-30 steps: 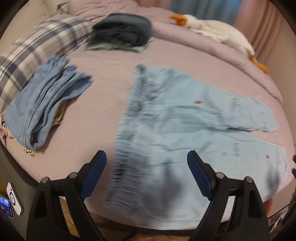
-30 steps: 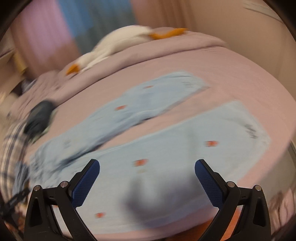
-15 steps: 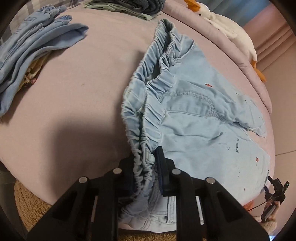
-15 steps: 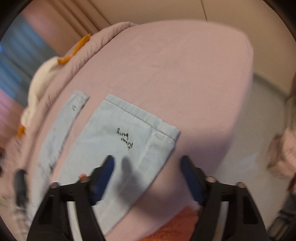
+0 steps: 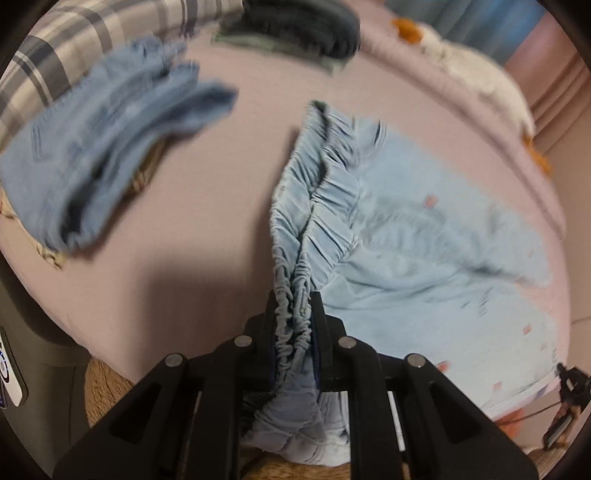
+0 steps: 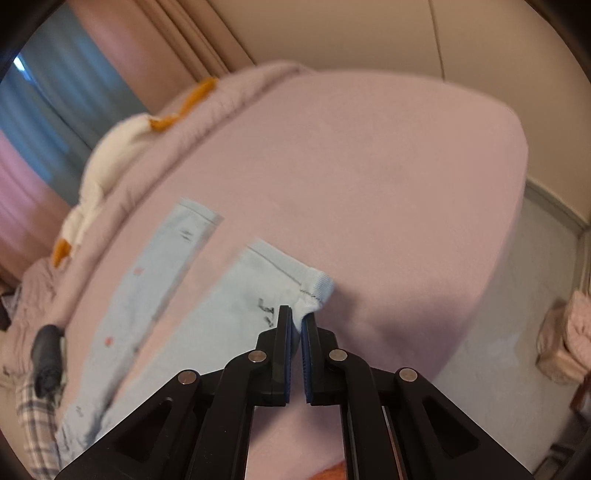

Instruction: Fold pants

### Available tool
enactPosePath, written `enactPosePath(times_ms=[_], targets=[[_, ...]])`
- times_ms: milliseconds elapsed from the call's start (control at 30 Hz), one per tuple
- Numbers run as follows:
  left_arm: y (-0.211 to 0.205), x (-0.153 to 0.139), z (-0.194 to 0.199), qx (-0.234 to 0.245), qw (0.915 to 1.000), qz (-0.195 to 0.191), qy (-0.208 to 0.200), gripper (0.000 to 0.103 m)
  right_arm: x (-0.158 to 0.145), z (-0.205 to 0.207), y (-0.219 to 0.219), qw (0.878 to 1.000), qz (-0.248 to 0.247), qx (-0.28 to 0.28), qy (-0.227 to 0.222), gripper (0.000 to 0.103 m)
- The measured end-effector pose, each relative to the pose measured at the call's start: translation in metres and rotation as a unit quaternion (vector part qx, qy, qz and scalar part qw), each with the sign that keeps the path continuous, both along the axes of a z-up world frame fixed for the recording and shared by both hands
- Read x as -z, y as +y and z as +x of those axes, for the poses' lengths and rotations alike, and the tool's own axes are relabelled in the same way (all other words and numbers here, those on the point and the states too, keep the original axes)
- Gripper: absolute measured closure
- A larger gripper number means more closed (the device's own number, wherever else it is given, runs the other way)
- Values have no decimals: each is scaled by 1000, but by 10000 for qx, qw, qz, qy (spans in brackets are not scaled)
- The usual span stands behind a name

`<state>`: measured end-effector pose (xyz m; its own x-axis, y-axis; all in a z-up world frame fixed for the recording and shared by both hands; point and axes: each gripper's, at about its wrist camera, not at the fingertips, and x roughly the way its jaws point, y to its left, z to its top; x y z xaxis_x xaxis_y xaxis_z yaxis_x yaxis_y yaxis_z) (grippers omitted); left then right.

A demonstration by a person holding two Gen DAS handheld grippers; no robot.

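Note:
Light blue pants (image 5: pixel 424 258) with small red marks lie spread on the pink bed (image 5: pixel 207 206). My left gripper (image 5: pixel 294 306) is shut on the gathered elastic waistband (image 5: pixel 306 206) at its near end, and the band rises toward the jaws. In the right wrist view the two legs (image 6: pixel 155 288) run away to the left. My right gripper (image 6: pixel 296 317) is shut on the hem corner of the near leg (image 6: pixel 314 288), which is pinched up off the bed.
A folded pile of blue jeans (image 5: pixel 96 155) lies at the left, a dark folded stack (image 5: pixel 303 33) at the back, and a plaid pillow (image 5: pixel 74 48) beside them. A white plush goose (image 5: pixel 472 70) lies along the bed's far edge. The floor (image 6: pixel 535 295) is to the right.
My right gripper has closed on the hem corner of the near leg. My left gripper stays shut on the waistband and has lifted it, so the pants ripple.

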<state>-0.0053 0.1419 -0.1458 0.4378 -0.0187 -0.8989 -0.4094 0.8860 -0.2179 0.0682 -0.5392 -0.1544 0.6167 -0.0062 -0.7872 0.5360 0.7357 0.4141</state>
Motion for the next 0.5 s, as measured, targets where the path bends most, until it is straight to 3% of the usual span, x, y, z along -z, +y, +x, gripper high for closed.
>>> enactPosePath(times_ms=[133, 267, 300, 333, 367, 400, 433, 467, 500], targets=[[-1, 8, 1, 12, 9997, 205, 97, 81, 31, 4, -4, 9993, 45, 74, 360, 97], [2, -8, 2, -66, 9997, 145, 158, 76, 17, 9, -1, 9988, -106, 150, 450, 97], [2, -13, 6, -97, 9997, 189, 129, 72, 12, 5, 3, 9983, -240, 133, 506, 97], [0, -25, 4, -165, 9993, 343, 32, 57, 4, 7, 9, 9977, -386, 90, 547, 96], [-4, -35, 2, -196, 9987, 468, -77, 36, -2, 8, 15, 9967, -556, 45, 592, 92], [-8, -42, 0, -196, 9979, 567, -223, 28, -11, 7, 23, 9957, -709, -9, 597, 86], [-12, -53, -1, -175, 9969, 647, -408, 17, -20, 6, 27, 9955, -785, -67, 534, 69], [-16, -63, 0, -138, 9959, 687, -569, 16, -30, 5, 33, 9956, -827, -149, 405, 47], [-21, -71, 3, -90, 9954, 687, -659, 16, -41, 8, 42, 9960, -821, -250, 233, 38]])
